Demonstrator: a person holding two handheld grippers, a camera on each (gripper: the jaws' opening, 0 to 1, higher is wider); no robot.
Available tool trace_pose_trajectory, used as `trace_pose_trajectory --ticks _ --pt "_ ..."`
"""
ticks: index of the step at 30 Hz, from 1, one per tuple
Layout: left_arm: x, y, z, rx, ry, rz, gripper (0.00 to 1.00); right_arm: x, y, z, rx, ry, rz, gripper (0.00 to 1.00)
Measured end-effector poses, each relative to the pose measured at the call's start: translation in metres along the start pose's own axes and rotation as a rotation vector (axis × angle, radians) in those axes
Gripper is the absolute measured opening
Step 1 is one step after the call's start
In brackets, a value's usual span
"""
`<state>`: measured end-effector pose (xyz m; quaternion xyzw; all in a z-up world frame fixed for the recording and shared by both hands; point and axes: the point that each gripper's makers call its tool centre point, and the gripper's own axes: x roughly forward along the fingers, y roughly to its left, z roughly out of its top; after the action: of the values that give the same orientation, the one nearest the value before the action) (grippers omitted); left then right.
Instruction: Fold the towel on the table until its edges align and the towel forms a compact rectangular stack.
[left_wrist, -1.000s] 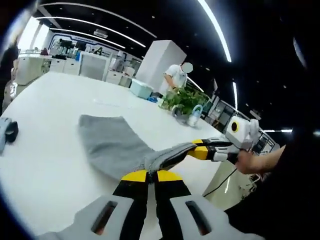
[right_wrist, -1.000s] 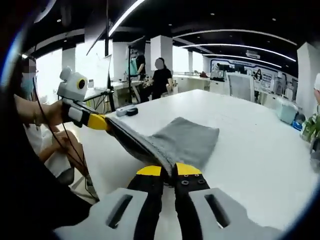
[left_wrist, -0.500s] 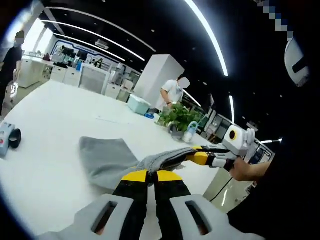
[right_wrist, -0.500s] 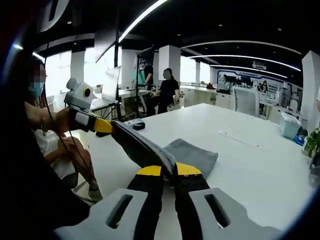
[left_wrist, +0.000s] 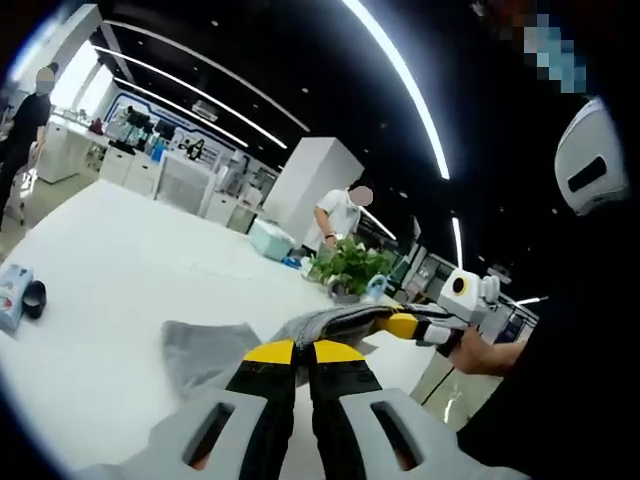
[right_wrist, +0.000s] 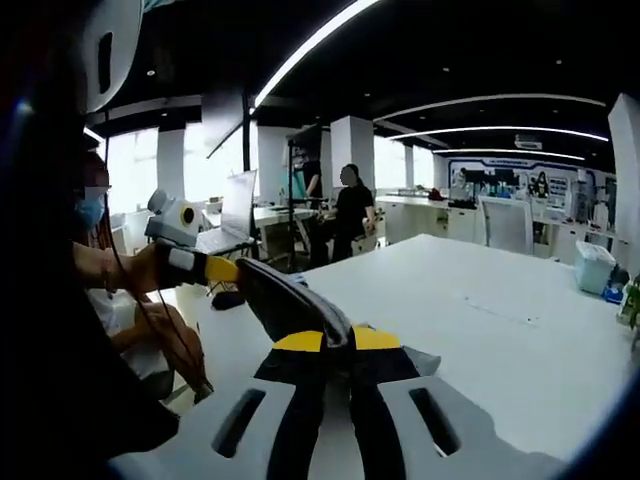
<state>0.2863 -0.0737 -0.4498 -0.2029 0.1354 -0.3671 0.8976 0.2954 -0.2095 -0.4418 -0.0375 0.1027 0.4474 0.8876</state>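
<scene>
Both grippers have risen, lifting the grey towel's (left_wrist: 330, 325) near edge higher off the white table (left_wrist: 110, 270); left gripper (left_wrist: 303, 351) and right gripper (right_wrist: 337, 339) are each clamping a corner, the far part trailing on the tabletop

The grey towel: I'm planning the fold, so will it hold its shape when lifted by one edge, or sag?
The grey towel probably sags: it drapes limp between the left gripper and the right gripper, both shut on its edge. It looks light, since two pinches carry it. Its lower part on the table will likely drag.
</scene>
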Motion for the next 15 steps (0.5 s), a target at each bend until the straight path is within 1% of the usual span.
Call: trace_pose_trajectory --ticks 5,8,11,13,14,15 --pt "-0.003 -0.006 0.01 0.007 -0.019 -0.02 0.04 -0.003 0.004 0.008 0.011 -0.012 0.035 0.05" --pt "-0.004 -0.008 0.013 0.006 -0.021 -0.028 0.04 -0.004 0.004 0.011 0.023 -0.017 0.051 0.05" --pt "-0.003 -0.006 0.008 0.02 0.006 -0.029 0.04 -0.003 0.004 0.006 0.047 -0.002 0.081 0.05" --pt "-0.002 -0.003 0.002 0.032 0.044 -0.023 0.04 -0.001 0.004 0.0 0.082 0.024 0.108 0.05" --pt "-0.002 -0.003 0.0 0.038 0.053 -0.024 0.04 0.001 0.002 -0.004 0.085 0.032 0.118 0.05" --pt "-0.003 -0.002 -0.006 0.046 0.092 -0.022 0.04 0.001 0.003 -0.009 0.095 0.055 0.136 0.05"
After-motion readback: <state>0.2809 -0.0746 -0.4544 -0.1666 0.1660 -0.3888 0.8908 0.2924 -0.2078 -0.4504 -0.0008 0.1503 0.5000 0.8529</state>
